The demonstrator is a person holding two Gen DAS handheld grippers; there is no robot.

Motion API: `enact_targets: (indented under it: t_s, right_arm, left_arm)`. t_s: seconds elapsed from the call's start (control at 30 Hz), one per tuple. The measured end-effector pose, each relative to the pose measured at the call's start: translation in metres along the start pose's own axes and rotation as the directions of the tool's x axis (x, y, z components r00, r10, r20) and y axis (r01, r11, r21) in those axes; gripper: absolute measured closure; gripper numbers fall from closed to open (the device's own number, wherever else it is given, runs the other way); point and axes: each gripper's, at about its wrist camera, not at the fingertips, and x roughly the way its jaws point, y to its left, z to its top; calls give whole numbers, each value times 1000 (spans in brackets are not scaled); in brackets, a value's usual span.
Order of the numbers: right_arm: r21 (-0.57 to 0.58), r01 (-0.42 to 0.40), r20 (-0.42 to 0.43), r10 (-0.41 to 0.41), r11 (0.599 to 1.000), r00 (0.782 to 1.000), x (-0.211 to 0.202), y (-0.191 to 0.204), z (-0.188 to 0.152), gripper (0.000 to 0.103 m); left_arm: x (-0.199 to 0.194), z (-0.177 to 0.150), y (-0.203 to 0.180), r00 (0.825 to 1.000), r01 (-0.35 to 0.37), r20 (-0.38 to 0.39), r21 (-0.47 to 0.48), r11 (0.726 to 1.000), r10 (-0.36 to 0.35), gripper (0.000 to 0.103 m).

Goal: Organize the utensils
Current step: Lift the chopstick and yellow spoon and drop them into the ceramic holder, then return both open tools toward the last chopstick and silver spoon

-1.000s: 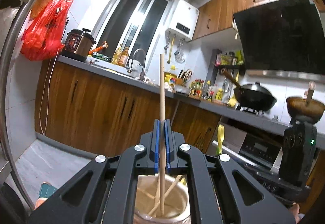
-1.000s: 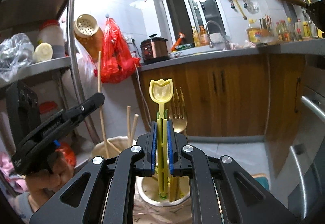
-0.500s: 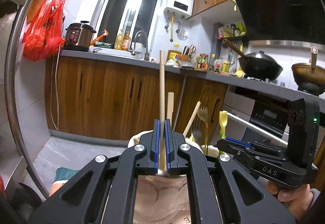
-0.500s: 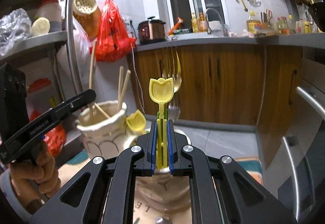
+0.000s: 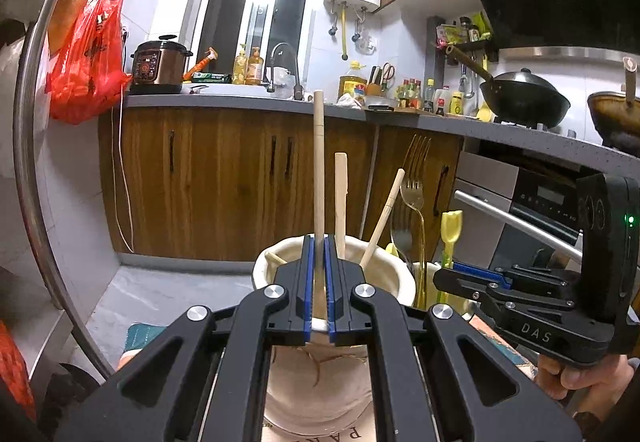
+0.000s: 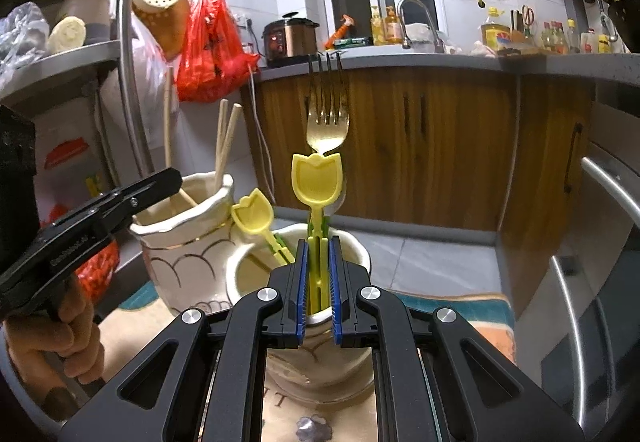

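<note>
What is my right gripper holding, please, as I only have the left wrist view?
Observer: The right gripper is shut on a yellow spoon, which stands upright.
Operator: Thank you. Where is its lower end?
Observer: It is already inside the mug, below the rim.
Operator: Is there anything else yellow in that mug?
Observer: A second spoon leans out over its left rim.

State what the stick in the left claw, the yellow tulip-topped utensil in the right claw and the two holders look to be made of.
Stick: pale, matte, probably wood or bamboo.
Tulip-topped utensil: bright yellow, smooth moulded look, likely plastic.
Larger holder and smaller holder: glossy cream with thin painted lines, apparently glazed ceramic.
</note>
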Motion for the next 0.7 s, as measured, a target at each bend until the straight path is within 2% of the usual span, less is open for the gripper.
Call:
enact_targets:
  t_s: [0.1,0.33,0.5,0.57,0.7]
  right_arm:
    - [-8,7,-1,-7,1000,1000,0,1,0,82]
    - [-22,16,18,-15,1000,1000,-8,2,1,75]
    - [-23,18,35,-18,1000,999,-20,1,2,74]
    - [-26,21,37,-21,999,999,-26,0,1,74]
    - [-39,24,35,-22,999,999,-39,0,-4,73]
  left_arm:
    - [-2,1,-1,1000,-1,0,4,1000,1,97]
    - [-12,4,-2,1000,-1,17,23,1000,1,94]
    - [-24,7,1,1000,-5,31,27,1000,5,81]
    - [-31,7,2,999,-3,36,26,1000,2,73]
    - [-48,3,3,999,6,36,29,1000,-7,73]
